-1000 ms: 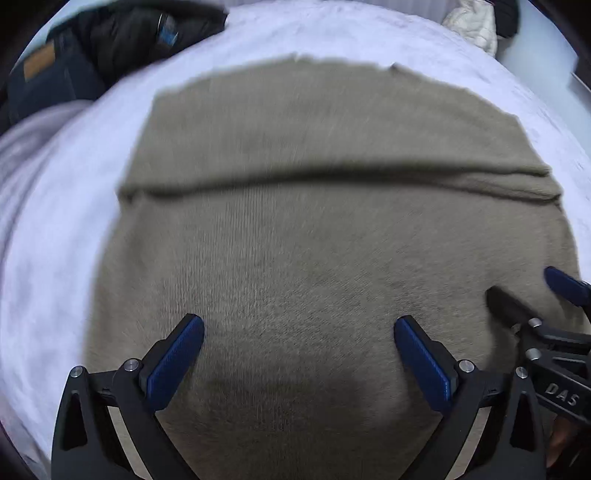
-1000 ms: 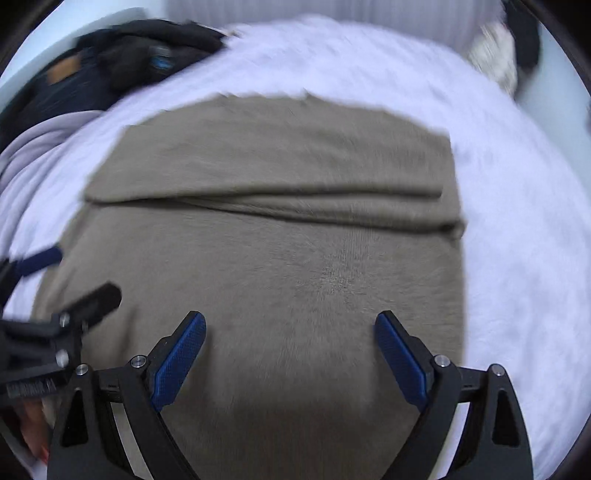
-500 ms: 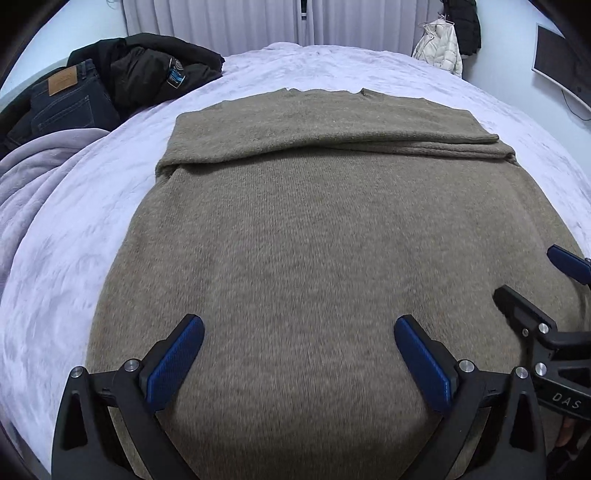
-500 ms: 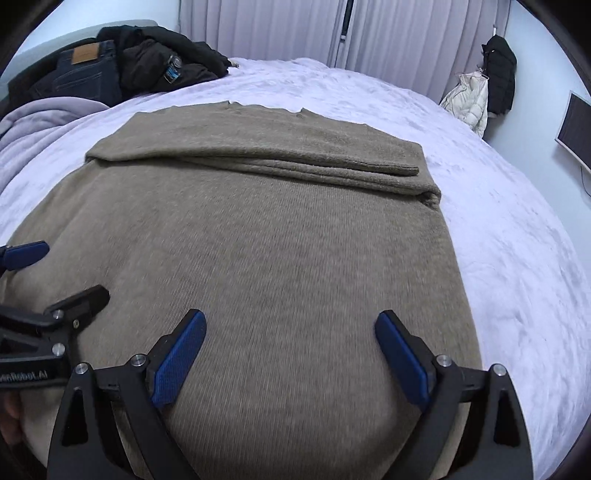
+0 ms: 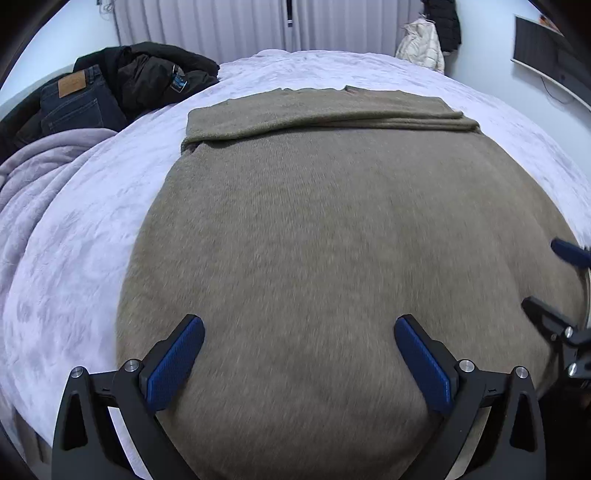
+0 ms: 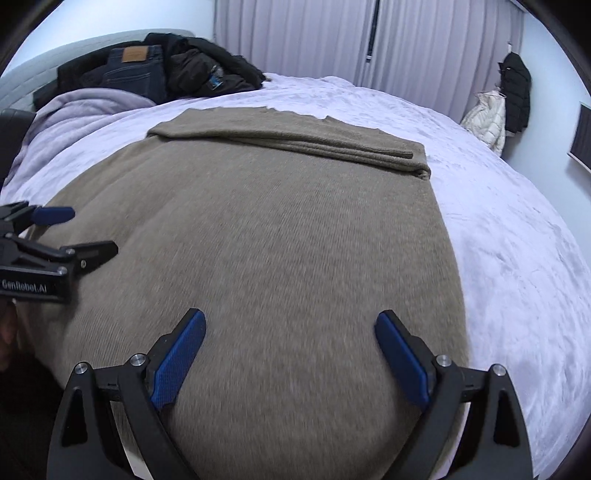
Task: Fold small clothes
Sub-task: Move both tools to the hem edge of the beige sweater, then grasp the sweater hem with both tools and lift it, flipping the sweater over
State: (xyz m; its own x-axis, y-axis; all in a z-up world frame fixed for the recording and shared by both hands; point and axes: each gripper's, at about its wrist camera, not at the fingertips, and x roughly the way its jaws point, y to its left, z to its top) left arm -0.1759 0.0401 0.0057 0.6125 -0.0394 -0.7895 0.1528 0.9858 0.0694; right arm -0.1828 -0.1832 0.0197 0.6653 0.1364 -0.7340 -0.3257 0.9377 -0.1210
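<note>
Lavender bedding (image 5: 85, 236) covers the bed, with dark jeans (image 5: 79, 99) piled at its far left corner. Across the middle lies the olive-brown sweater (image 5: 332, 229), its far end folded over. Left gripper (image 5: 299, 358) and right gripper (image 6: 290, 354) hover above its near hem, both with jaws wide and empty.

One olive-brown knit sweater (image 5: 332, 240) fills the middle of the frame, lying on one bed (image 5: 74, 258). Two claws show: the left claw (image 5: 299, 354) at the bottom centre and the right claw (image 6: 290, 350). At the upper left sit one pair of jeans (image 5: 79, 99), one black jacket (image 5: 155, 77) and one lilac blanket (image 5: 40, 170). At the upper right hang two coats: one cream (image 5: 421, 44), one black (image 5: 441, 22).
</note>
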